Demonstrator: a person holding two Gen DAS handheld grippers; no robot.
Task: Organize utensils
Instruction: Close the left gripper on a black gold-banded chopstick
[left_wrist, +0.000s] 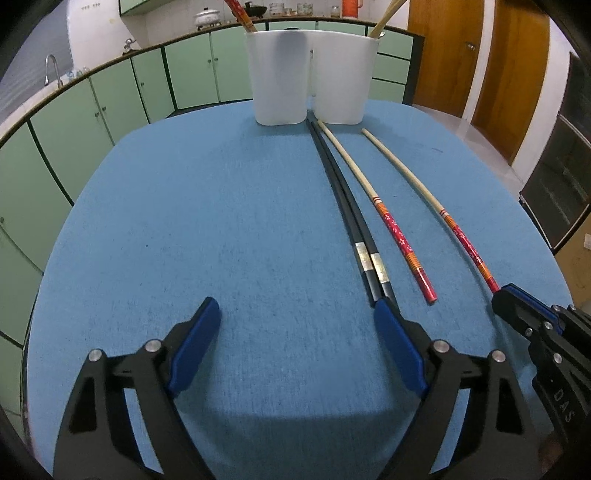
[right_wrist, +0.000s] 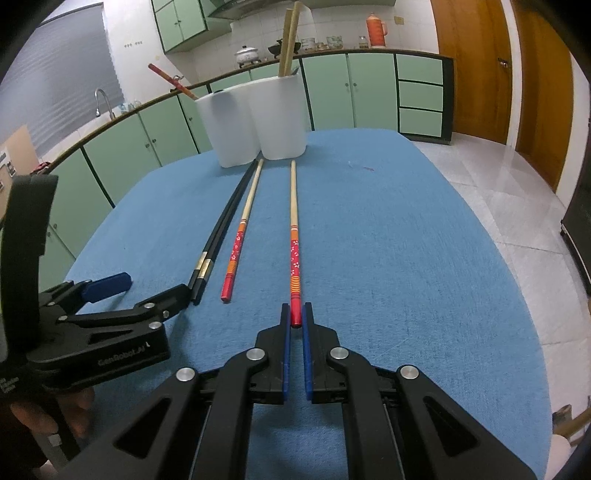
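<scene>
Lying between right tongs (right_wrist: 296, 314): red chopstick (right_wrist: 294, 254)

Left gripper (left_wrist: 295, 321) gapes over blue cloth (left_wrist: 221, 221); 2 black chopsticks (left_wrist: 347, 206) touch its right finger (left_wrist: 397, 350).

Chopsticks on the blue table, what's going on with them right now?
A person works two handheld grippers. The right gripper is shut on the red end of one red-patterned chopstick. The left gripper is open beside the black pair, holding nothing. A second red chopstick lies loose. The white holder already holds a few.
</scene>
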